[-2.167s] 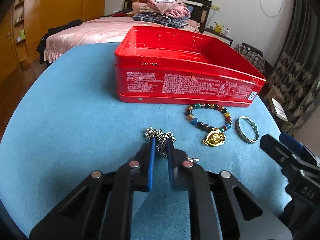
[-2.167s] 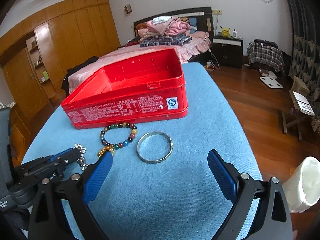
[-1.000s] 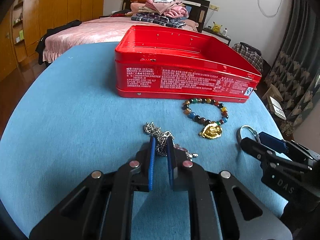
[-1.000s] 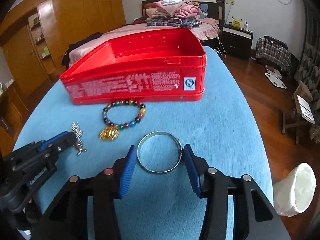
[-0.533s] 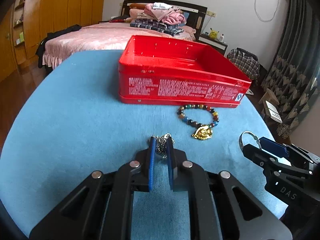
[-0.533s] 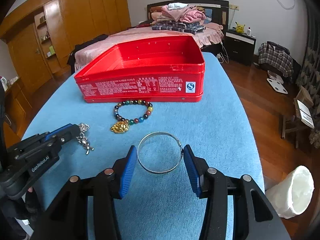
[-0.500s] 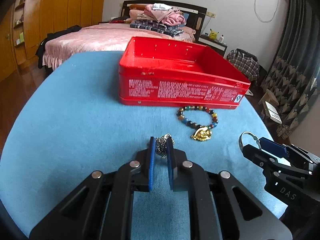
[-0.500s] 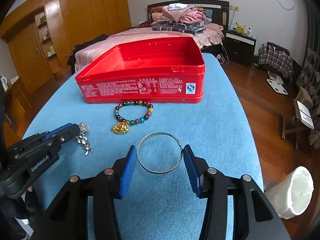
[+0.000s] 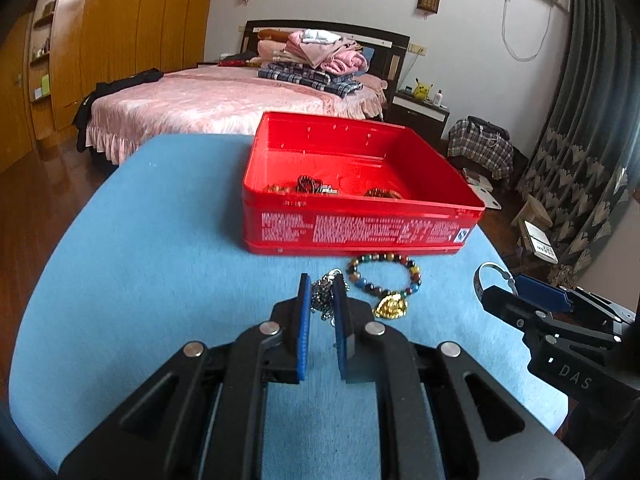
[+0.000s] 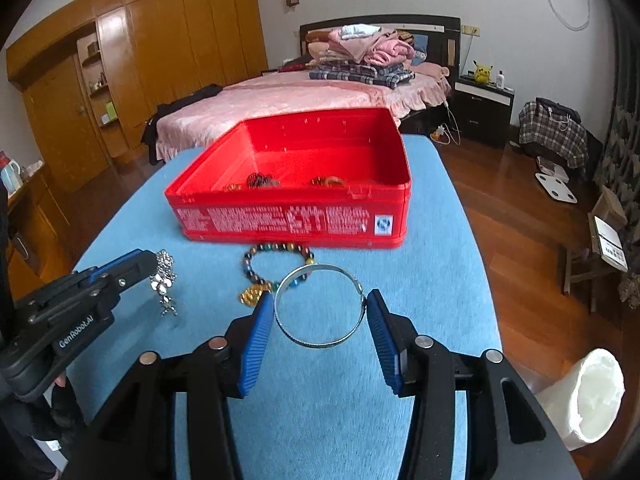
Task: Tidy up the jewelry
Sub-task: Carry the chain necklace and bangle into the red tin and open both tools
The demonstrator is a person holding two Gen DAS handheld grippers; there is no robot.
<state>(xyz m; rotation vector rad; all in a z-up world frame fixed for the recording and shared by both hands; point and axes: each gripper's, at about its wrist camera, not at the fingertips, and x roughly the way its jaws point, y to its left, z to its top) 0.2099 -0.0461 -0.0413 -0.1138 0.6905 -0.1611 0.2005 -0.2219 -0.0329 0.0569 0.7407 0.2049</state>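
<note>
My left gripper [image 9: 322, 286] is shut on a silver chain necklace [image 9: 323, 300], which dangles from it above the blue table [image 9: 160, 260]; the same necklace [image 10: 163, 276] hangs off the left gripper [image 10: 154, 262] in the right wrist view. My right gripper [image 10: 320, 312] is shut on a silver bangle [image 10: 320, 306], held flat between its blue pads and lifted off the cloth. A beaded bracelet [image 9: 384, 278] with a gold pendant [image 9: 392, 306] lies on the table just before the open red tin box [image 9: 360, 192]. Several pieces of jewelry [image 10: 260, 181] lie inside the box.
The table's right edge drops to a wooden floor [image 10: 520, 220]. A white bin [image 10: 580, 392] stands low at the right. A bed [image 9: 224, 100] with folded clothes is behind the table, and wooden wardrobes [image 10: 140, 60] line the left wall.
Both grippers have risen with their pieces: the necklace and the bangle have come up off the cloth. The box's inside, with jewelry in it, has come into sight.
</note>
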